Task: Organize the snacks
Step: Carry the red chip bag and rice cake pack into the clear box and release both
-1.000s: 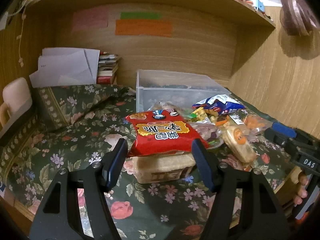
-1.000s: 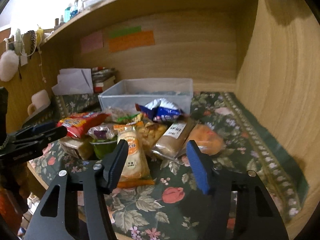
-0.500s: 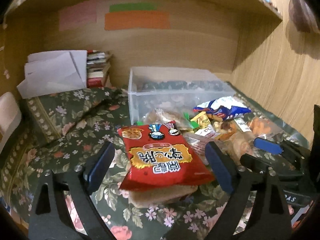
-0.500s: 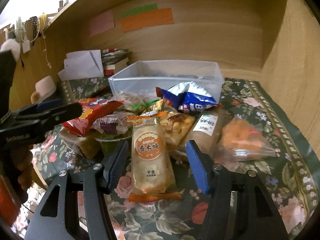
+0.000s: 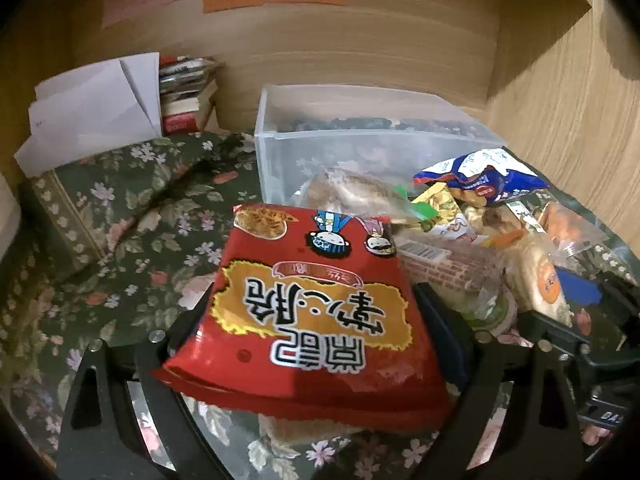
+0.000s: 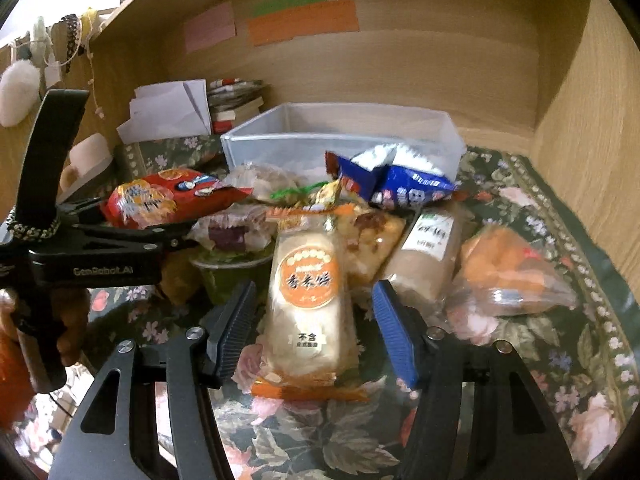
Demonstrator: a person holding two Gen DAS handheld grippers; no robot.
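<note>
Two jaws: your left gripper (image 5: 316,320) straddles the red bag (image 5: 312,304); your right gripper (image 6: 314,332), wide, flanks the "不含" packet (image 6: 308,304).

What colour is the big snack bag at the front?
The snack bag is red with a yellow patch, clearest in the left wrist view.

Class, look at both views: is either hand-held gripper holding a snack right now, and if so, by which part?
Neither is clearly holding anything. The left hand-held gripper straddles the red snack bag; whether it grips cannot be told. The right hand-held gripper is open around the rice cracker pack.
</note>
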